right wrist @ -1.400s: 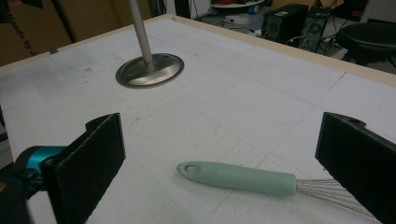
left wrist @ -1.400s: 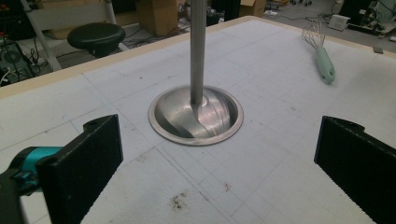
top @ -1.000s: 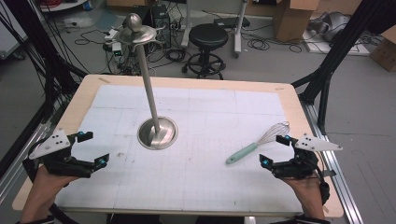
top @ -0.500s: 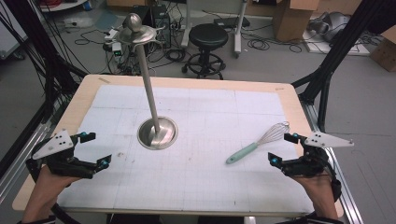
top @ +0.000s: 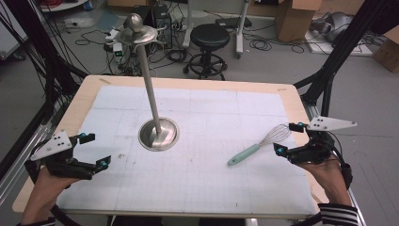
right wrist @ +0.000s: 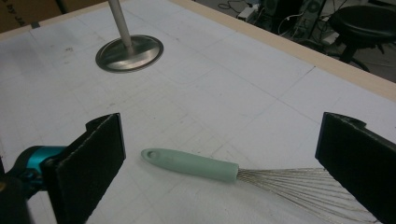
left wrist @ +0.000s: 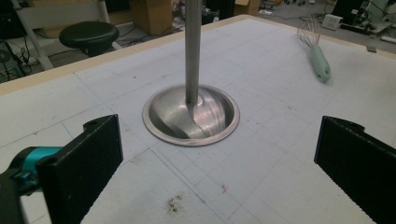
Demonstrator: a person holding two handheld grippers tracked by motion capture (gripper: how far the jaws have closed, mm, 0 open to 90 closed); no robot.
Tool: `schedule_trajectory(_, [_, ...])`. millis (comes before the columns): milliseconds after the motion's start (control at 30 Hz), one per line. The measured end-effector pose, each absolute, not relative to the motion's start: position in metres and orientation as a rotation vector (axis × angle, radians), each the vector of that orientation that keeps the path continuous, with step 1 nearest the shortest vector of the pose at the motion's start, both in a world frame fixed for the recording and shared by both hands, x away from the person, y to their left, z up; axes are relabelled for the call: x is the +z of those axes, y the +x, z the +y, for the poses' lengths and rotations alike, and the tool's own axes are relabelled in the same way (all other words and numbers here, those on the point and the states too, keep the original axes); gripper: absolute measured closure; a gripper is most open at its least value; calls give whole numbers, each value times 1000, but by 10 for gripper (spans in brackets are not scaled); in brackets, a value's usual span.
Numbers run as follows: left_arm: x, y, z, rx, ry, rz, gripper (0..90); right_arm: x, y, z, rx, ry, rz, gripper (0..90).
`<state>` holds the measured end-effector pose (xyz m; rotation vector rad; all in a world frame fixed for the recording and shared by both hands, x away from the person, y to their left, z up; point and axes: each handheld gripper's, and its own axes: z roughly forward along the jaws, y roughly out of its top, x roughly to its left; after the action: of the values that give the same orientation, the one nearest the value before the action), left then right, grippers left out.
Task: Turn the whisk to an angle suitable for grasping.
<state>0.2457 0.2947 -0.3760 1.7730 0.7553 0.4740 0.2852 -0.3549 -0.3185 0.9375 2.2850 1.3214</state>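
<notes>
A whisk [top: 256,147] with a mint-green handle [right wrist: 191,163] and wire head lies flat on the white mat [top: 211,179], at the right. My right gripper [top: 288,139] hovers open just beside its wire end, jaws apart on either side of the whisk in the right gripper view. A metal stand with a round dished base [top: 158,134] and a tall pole [top: 149,84] rises at the centre-left; its base [left wrist: 190,114] lies ahead of my left gripper [top: 93,150], which is open and holds nothing near the table's left front.
The wooden table edge [top: 188,81] frames the mat. Beyond it a black stool [top: 210,35], cables and cardboard boxes sit on the floor. Black frame struts [top: 329,70] stand at the table's right and left sides.
My right gripper has drifted a little right and toward the whisk's wire end. The left gripper has shifted slightly. Whisk and stand are unmoved.
</notes>
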Motion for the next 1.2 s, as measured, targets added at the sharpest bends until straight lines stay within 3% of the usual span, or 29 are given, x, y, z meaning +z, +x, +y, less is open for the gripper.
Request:
schedule_trajectory(533, [-378, 246, 296, 466, 1772, 751, 17, -299, 321, -338, 1141, 731, 2551, 3])
schedule_trajectory(1200, [-379, 247, 298, 463, 1774, 758, 17, -302, 357, -307, 810, 445, 2797, 4])
